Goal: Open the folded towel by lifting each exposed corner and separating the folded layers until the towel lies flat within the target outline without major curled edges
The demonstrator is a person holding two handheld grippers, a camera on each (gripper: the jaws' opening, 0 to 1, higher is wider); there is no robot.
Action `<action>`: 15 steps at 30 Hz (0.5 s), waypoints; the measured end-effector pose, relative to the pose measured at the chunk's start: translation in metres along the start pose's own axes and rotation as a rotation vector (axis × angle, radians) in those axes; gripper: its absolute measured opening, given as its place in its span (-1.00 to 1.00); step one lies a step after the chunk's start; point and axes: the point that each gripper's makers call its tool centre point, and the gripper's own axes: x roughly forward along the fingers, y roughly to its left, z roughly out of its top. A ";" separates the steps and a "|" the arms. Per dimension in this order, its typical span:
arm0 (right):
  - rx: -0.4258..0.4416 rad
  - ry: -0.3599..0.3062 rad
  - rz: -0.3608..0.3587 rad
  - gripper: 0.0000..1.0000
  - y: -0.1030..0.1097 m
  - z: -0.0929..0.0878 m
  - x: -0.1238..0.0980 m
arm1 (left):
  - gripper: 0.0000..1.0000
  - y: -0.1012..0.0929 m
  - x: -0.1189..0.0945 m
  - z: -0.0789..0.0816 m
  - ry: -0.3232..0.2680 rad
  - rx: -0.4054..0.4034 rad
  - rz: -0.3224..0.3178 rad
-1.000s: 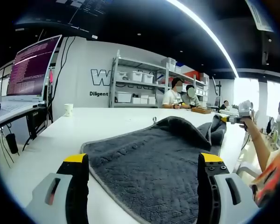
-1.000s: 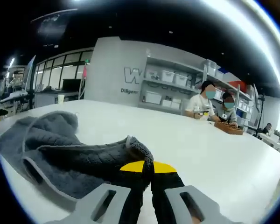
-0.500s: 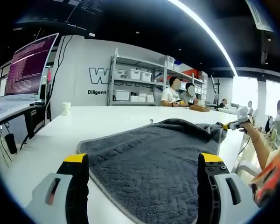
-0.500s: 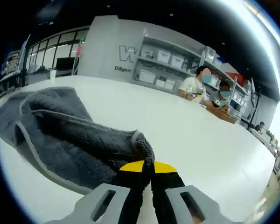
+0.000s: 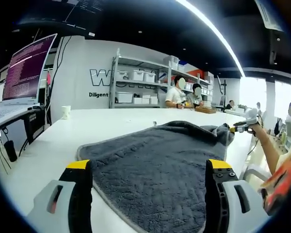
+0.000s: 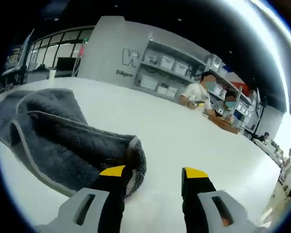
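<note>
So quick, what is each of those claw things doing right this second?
Left gripper: open, holding nothing, jaws over the grey towel.
Right gripper: open, holding nothing, towel corner by one jaw.

A white wall [image 5: 82, 68] with dark lettering is seen behind metal shelving [image 5: 136, 87] stocked with white bins, a lit monitor [image 5: 26, 68] is mounted at the left, and a bright light strip [image 5: 213, 34] is run across the dark ceiling.

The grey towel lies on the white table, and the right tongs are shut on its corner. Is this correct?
Not fully. In the right gripper view the right tongs stand open, with the corner of the grey towel lying free beside the left jaw. The towel does lie on the white table.
</note>
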 end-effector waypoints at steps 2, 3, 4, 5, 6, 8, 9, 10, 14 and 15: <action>0.016 -0.013 -0.005 0.20 -0.004 0.003 -0.003 | 0.88 -0.001 0.000 0.000 -0.002 -0.008 -0.007; 0.028 -0.022 -0.007 0.28 -0.006 0.004 -0.005 | 0.88 -0.002 0.000 0.000 -0.002 -0.005 -0.007; 0.042 -0.033 -0.007 0.31 -0.006 0.007 -0.006 | 0.88 -0.002 0.000 0.000 0.000 0.000 -0.005; 0.057 -0.045 0.001 0.36 -0.006 0.009 -0.008 | 0.88 -0.002 0.000 0.000 0.000 0.003 -0.003; 0.084 -0.062 0.015 0.39 -0.005 0.014 -0.010 | 0.88 -0.002 0.000 0.000 0.000 0.006 -0.002; 0.117 -0.084 0.034 0.49 -0.003 0.019 -0.012 | 0.86 -0.002 0.000 0.001 0.000 0.010 0.000; 0.128 -0.091 0.046 0.55 -0.001 0.021 -0.013 | 0.85 -0.002 0.000 0.001 0.000 0.014 0.001; 0.151 -0.101 0.071 0.62 0.003 0.024 -0.014 | 0.85 -0.001 0.000 0.001 0.001 0.017 0.003; 0.176 -0.101 0.113 0.94 0.012 0.029 -0.016 | 0.81 -0.001 0.000 0.000 0.004 0.016 0.005; 0.179 -0.109 0.116 0.95 0.013 0.031 -0.017 | 0.80 -0.001 0.000 -0.001 0.006 0.015 0.004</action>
